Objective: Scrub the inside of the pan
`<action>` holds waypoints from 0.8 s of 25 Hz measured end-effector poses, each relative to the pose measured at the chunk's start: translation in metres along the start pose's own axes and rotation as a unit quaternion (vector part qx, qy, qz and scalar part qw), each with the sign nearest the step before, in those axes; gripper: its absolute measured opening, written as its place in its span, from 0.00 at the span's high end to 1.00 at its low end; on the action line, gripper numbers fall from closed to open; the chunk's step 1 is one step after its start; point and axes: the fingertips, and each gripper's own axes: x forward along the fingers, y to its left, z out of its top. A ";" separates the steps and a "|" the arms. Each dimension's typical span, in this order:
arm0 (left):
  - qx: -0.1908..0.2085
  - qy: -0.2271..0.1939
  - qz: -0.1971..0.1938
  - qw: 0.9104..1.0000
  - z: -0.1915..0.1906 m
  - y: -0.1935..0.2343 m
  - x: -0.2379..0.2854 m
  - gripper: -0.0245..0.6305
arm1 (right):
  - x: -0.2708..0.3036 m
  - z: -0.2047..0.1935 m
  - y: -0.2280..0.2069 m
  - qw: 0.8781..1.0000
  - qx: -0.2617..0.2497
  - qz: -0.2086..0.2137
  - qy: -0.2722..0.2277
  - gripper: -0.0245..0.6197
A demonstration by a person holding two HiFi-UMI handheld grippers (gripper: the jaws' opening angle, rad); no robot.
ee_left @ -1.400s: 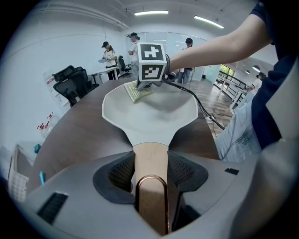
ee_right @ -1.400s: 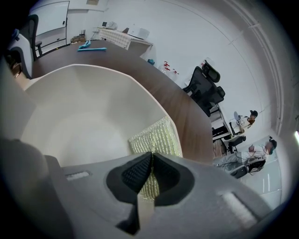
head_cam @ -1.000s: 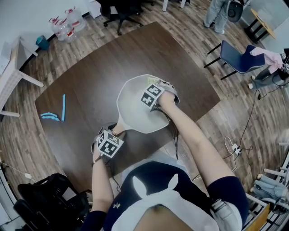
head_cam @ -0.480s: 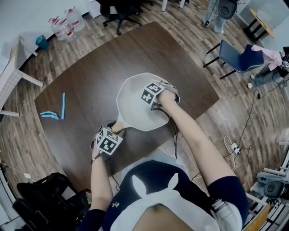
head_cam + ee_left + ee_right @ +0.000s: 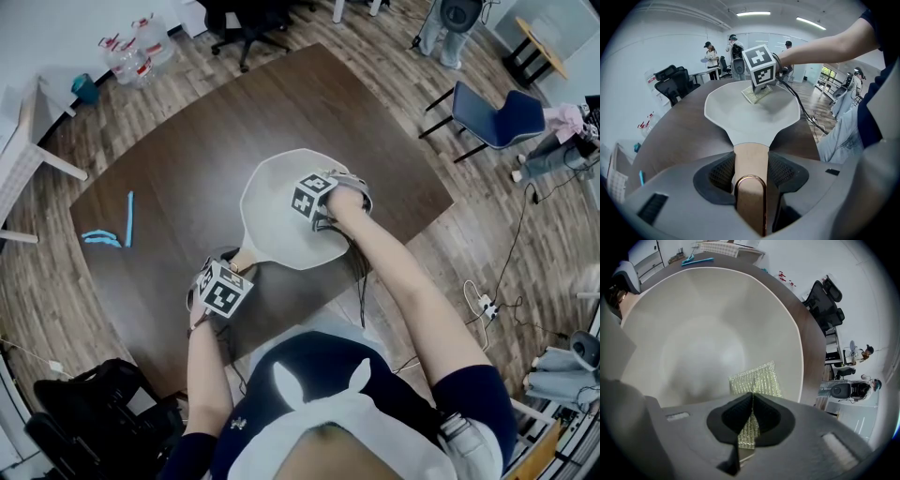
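Friend: What does your left hand-held gripper have?

Me: My left hand-held gripper (image 5: 751, 169) is squeezed tight on the handle (image 5: 751, 157) of the pan (image 5: 726, 110). The tan handle sits right between its two jaws. Both dark pads press on its sides. The bowl of the pan is straight ahead of that hand-held gripper.

Friend: And the right one?

Me: My right hand-held gripper (image 5: 752, 417) pinches a scrub pad (image 5: 755, 379). Its jaws are almost together, with only the thin, shiny, yellow-green pad between them. The pad sticks out past the tips and looks to touch the inside of the pan.

Friend: Where is the pan?

Me: It sits on the dark brown bench (image 5: 178, 159). It is white inside. My right hand-held gripper points down into it, on the side away from the handle.

Friend: Is anything else on the bench?

Me: Yes, some blue sticks (image 5: 129, 220). They lie well apart from the pan, far off to the left of my left hand-held gripper.
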 end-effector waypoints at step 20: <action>-0.004 0.000 -0.004 1.000 0.000 0.000 -0.001 0.63 | -0.001 -0.025 0.025 0.995 -0.035 0.048 0.081 0.95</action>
